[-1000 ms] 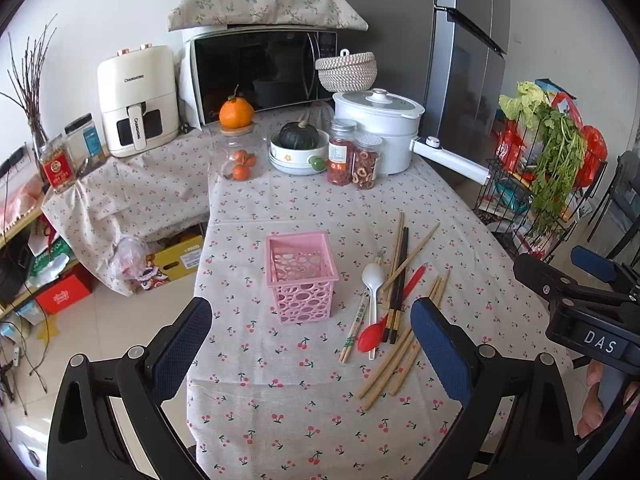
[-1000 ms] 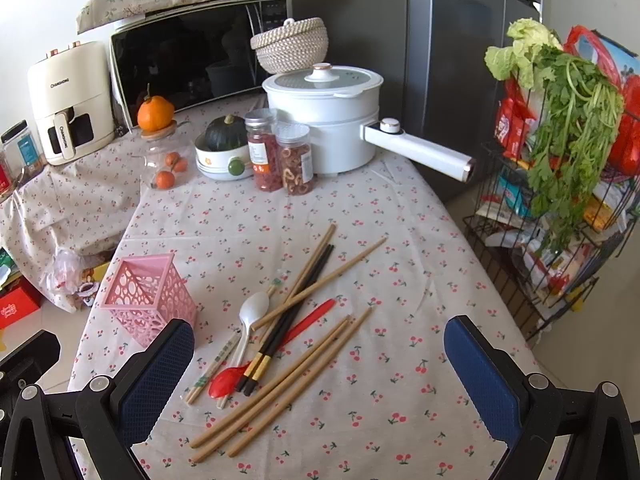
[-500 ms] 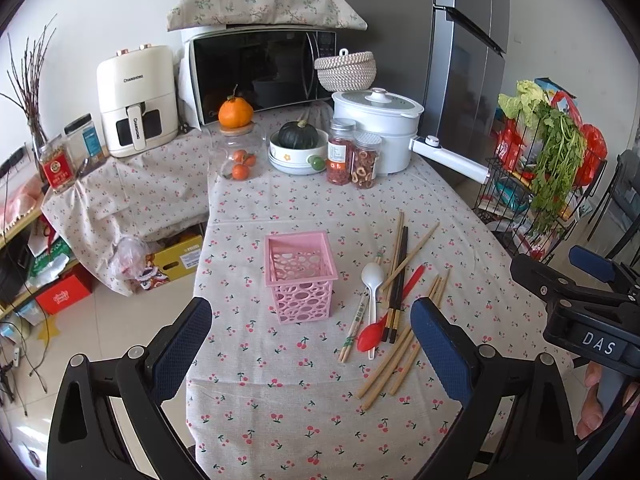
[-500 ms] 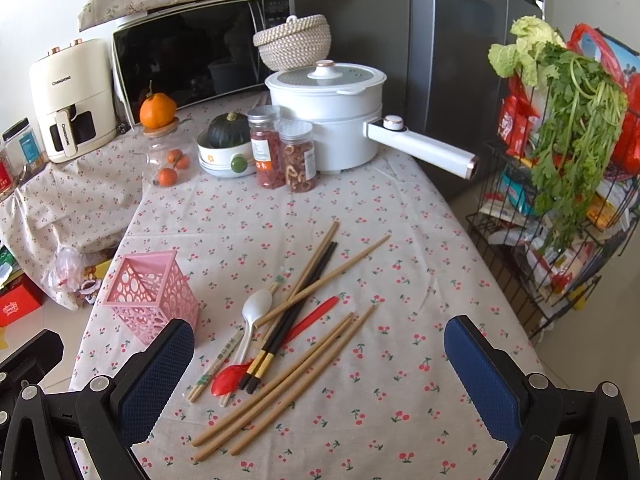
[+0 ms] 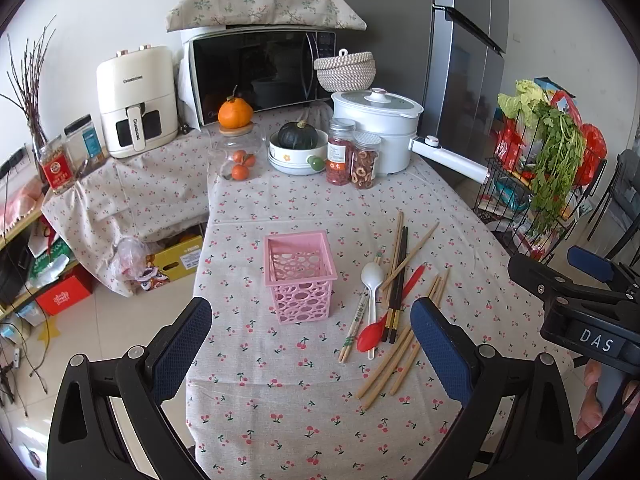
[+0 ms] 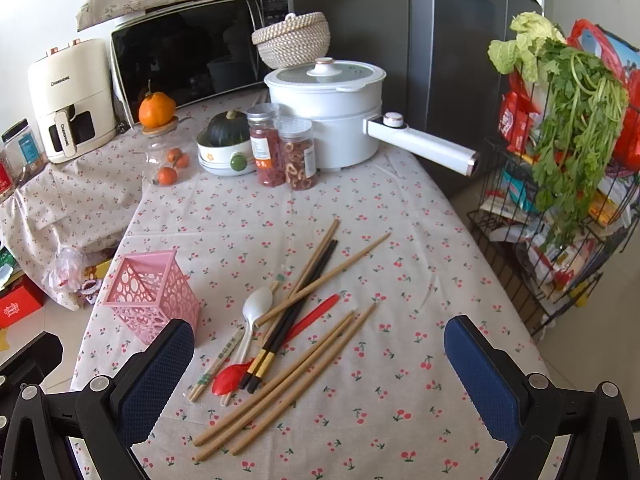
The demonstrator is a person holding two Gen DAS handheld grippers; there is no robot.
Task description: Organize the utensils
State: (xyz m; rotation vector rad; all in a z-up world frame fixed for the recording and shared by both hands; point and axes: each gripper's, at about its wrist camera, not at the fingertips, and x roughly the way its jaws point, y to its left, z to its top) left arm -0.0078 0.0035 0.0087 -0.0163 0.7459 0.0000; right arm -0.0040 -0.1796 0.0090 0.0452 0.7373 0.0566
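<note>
Very little has changed in the last second: both of my grippers have only drifted a touch, the right one easing slightly forward and down so the pile of utensils sits a bit larger and lower in its view, while the left view is almost the same as before. Nothing on the cloth has shifted, so the sorting has not begun and every piece is still to be moved. My left gripper (image 5: 310,340) hangs with its fingers spread wide and empty, the pink basket (image 5: 299,276) standing upright just past them at about 12 o'clock. My right gripper (image 6: 320,356) is likewise wide apart and holds nothing; the loose heap lies between its fingers toward 11 o'clock. In that heap the white spoon (image 6: 252,320) rests beside the red spoon (image 6: 280,344), the black chopsticks (image 6: 296,312) cross over the red one, and the wooden chopsticks (image 6: 288,376) fan out nearest me toward 6 o'clock. The basket (image 6: 152,294) sits at 9 o'clock of the heap, close but not touching it. I judge the next step is for my right fingers to drop onto one piece, probably the nearest chopsticks, and carry it left into the basket; the overlapping sticks could drag along.
</note>
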